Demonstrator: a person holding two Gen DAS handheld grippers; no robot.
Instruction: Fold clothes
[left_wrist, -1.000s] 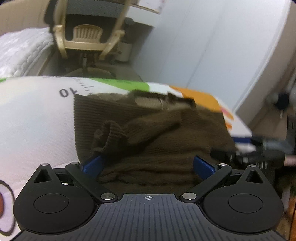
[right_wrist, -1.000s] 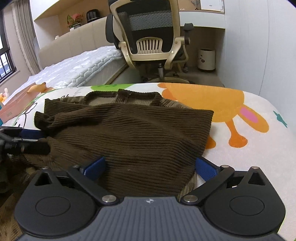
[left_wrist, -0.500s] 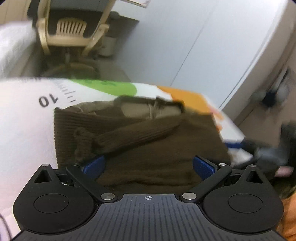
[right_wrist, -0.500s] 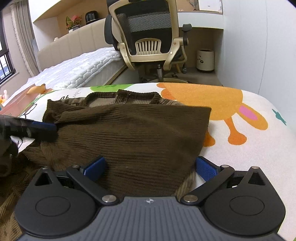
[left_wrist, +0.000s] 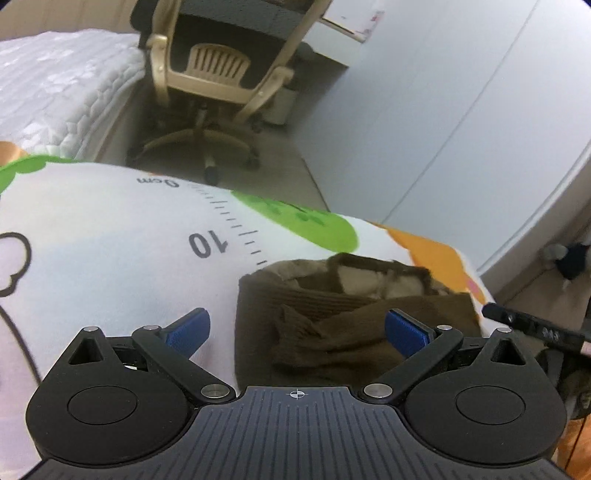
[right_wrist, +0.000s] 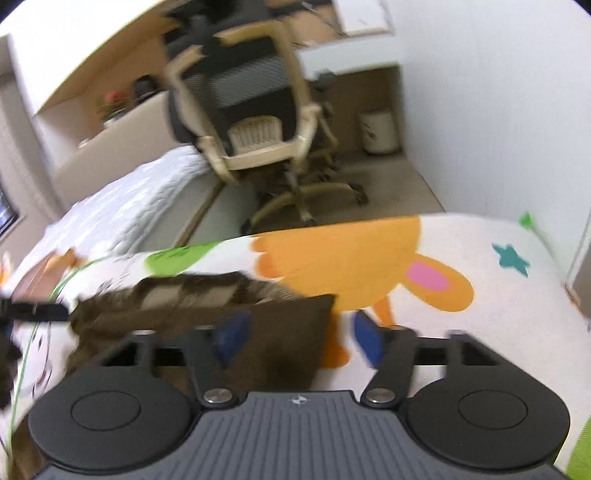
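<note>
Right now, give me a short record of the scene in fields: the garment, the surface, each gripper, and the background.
garment: brown ribbed sweater, partly folded, one sleeve lying across its body
surface: printed play mat with a ruler scale marked 10
left gripper: open, holding nothing, above the sweater's left edge
right gripper: open, empty, over the sweater's right edge; view blurred
background: office chair, white mattress

Sweater (left_wrist: 354, 321) dk brown rib knit, tan inside collar. Mat (left_wrist: 110, 251) white w/ green, orange, pink, teal star prints. Gripper pads (left_wrist: 404, 330) blue. Chair (right_wrist: 251, 125) cream frame, upper centre
</note>
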